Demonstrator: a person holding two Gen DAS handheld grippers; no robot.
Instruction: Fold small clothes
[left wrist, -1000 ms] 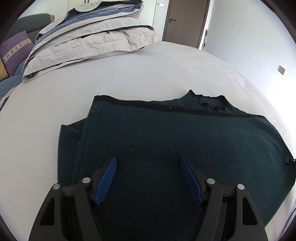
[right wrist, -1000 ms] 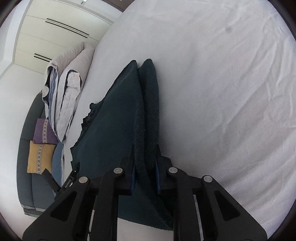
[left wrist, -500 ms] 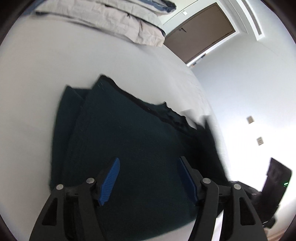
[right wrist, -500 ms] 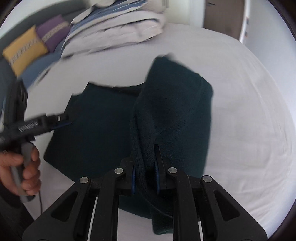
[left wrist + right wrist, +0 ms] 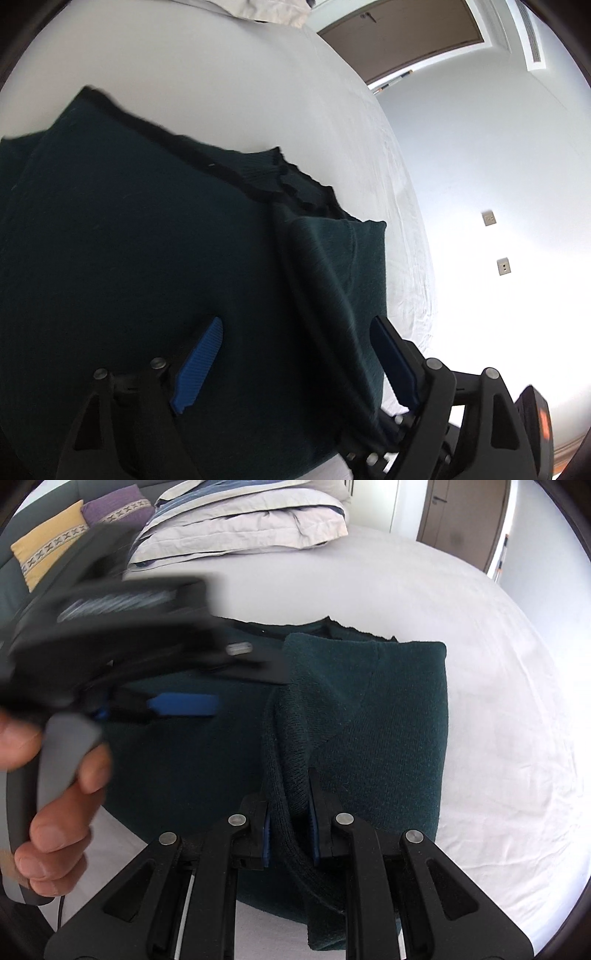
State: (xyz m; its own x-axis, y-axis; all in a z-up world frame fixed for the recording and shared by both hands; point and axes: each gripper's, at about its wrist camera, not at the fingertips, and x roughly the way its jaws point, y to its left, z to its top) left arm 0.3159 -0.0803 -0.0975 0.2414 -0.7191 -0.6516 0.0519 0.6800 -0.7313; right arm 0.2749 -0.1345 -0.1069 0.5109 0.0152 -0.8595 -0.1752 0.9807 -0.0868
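A dark green knitted sweater (image 5: 369, 716) is spread on the white bed sheet (image 5: 498, 701), filling the middle of the right wrist view and most of the left half of the left wrist view (image 5: 129, 258). Its right side is folded over onto the body, so that a doubled panel with a straight upper edge is seen right of centre in the right wrist view. The ribbed collar (image 5: 291, 181) is seen just beyond that panel, near the centre of the left wrist view.

A bunched fold of the sweater is clamped between the blue pads of the right gripper (image 5: 290, 834) at the lower centre of its own view; the jaws are clenched tightly on the knit. The fabric is drawn up from the pads toward the folded panel.

The left gripper (image 5: 295, 358) is held over the sweater at the bottom of its view, with the jaws spread wide and opening. The raised fold is seen between the two blue pads, but it is not pressed by either pad. In the right wrist view the same gripper (image 5: 184, 705) appears blurred at the left, its grey handle gripped by a hand (image 5: 55, 812) at the lower left edge.

Folded bedding (image 5: 240, 520) is piled at the upper centre of the right wrist view, with a yellow cushion (image 5: 48, 542) and a purple cushion (image 5: 114, 506) at the upper left. A brown door (image 5: 402, 33) is seen at the top of the left wrist view, and two wall sockets (image 5: 496, 243) at its right.
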